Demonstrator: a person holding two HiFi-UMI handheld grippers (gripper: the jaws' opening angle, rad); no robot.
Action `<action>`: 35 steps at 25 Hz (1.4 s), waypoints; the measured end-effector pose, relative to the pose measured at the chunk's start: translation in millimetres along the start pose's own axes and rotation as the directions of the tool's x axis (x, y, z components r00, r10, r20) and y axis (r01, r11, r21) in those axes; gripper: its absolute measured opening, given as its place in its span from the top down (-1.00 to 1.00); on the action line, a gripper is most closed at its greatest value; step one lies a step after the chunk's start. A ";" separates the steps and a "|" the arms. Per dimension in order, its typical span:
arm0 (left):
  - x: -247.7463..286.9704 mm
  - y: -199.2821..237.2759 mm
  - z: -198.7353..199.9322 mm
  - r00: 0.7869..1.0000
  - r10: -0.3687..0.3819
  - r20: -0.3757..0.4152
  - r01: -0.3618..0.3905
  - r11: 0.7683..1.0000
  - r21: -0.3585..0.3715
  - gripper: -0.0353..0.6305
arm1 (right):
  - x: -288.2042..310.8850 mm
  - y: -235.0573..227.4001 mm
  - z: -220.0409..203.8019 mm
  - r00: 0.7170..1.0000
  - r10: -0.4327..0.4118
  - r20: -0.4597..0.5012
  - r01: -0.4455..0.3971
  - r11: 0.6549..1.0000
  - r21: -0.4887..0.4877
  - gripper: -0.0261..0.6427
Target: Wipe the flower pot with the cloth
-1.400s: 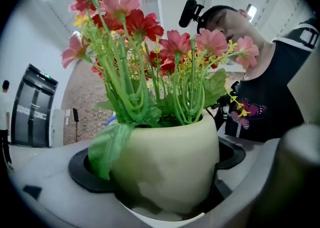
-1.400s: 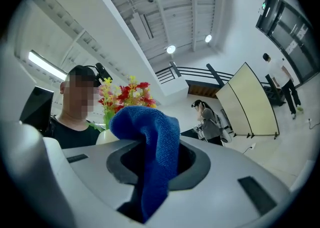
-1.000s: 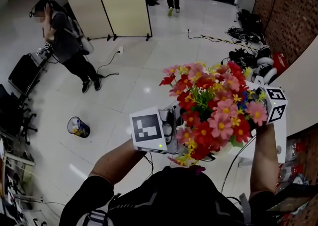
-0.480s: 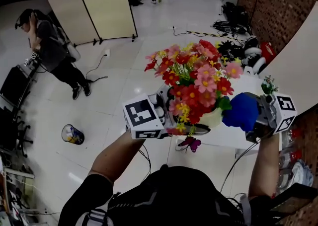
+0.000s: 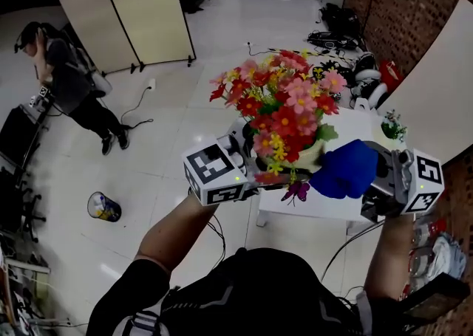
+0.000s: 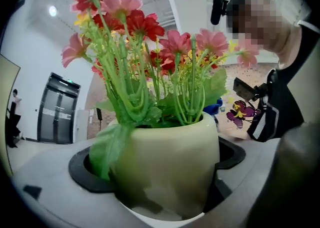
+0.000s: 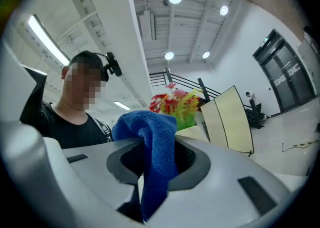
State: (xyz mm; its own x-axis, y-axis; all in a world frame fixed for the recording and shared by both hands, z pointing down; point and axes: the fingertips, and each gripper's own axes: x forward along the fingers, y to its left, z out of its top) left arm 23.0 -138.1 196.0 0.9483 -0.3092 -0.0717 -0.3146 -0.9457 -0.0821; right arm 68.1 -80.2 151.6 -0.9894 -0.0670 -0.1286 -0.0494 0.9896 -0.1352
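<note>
A cream flower pot [image 5: 309, 157] full of red, pink and yellow artificial flowers [image 5: 284, 102] is held up in the air. My left gripper [image 5: 275, 173] is shut on it, its jaws round the pot's wall [image 6: 167, 167]. My right gripper [image 5: 373, 179] is shut on a blue cloth [image 5: 344, 169]. In the head view the cloth lies against the pot's right side. The right gripper view has the cloth [image 7: 152, 147] bunched between the jaws and hanging down, with the flowers [image 7: 175, 102] beyond it. A purple butterfly ornament [image 5: 298, 191] hangs under the pot.
A white table [image 5: 347, 205] stands below my grippers with a small potted sprig [image 5: 392, 126] on it. On the floor are a bin [image 5: 103, 207], a folding screen [image 5: 129, 9] and bags by the brick wall [image 5: 347, 28]. Another person [image 5: 70, 83] stands far left.
The right gripper has come out from behind the flowers, and the blue cloth has moved left up against the pot's side. The pot has stayed in the left gripper's hold.
</note>
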 end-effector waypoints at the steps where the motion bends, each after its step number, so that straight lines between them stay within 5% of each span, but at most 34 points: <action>1: -0.6 -4.3 3.7 1.000 -0.020 0.007 0.020 1.000 0.007 -0.87 | -10.9 -8.4 7.4 0.999 -0.012 0.031 0.011 1.000 0.014 0.66; 4: -1.3 -22.6 17.7 0.994 -0.105 0.030 0.104 0.994 0.024 -0.87 | -27.5 -42.8 25.4 0.996 -0.034 0.084 0.030 0.998 0.052 0.66; 8: -4.1 -44.3 26.9 0.977 -0.213 0.008 0.212 0.975 0.064 -0.87 | 8.5 -75.3 17.6 0.999 0.045 0.022 -0.047 0.994 0.097 0.66; 14: -6.5 -47.9 26.3 0.963 -0.271 -0.016 0.271 0.961 0.062 -0.87 | 45.7 -83.0 11.4 0.963 0.264 0.046 -0.268 0.936 0.228 0.66; 17: -6.1 -44.2 18.7 0.968 -0.251 -0.033 0.252 0.965 0.069 -0.87 | 42.7 -74.2 6.1 0.951 0.307 0.031 -0.306 0.925 0.226 0.66; 27: 2.4 -18.9 -5.6 0.986 -0.163 -0.032 0.164 0.986 0.033 -0.87 | -7.2 -50.1 -8.9 0.990 0.140 0.023 -0.141 0.985 0.099 0.66; 35: 27.9 27.5 -11.9 0.999 -0.027 -0.045 0.025 0.999 -0.046 -0.87 | 0.3 -33.1 -15.7 0.994 -0.051 -0.092 0.044 0.996 -0.072 0.66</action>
State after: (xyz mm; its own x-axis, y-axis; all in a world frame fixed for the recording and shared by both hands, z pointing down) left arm 41.3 -174.0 203.6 0.9574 -0.2878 -0.0247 -0.2886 -0.9567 -0.0383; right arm 67.3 -111.0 171.4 -0.9940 -0.1051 -0.0306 -0.1028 0.9923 -0.0697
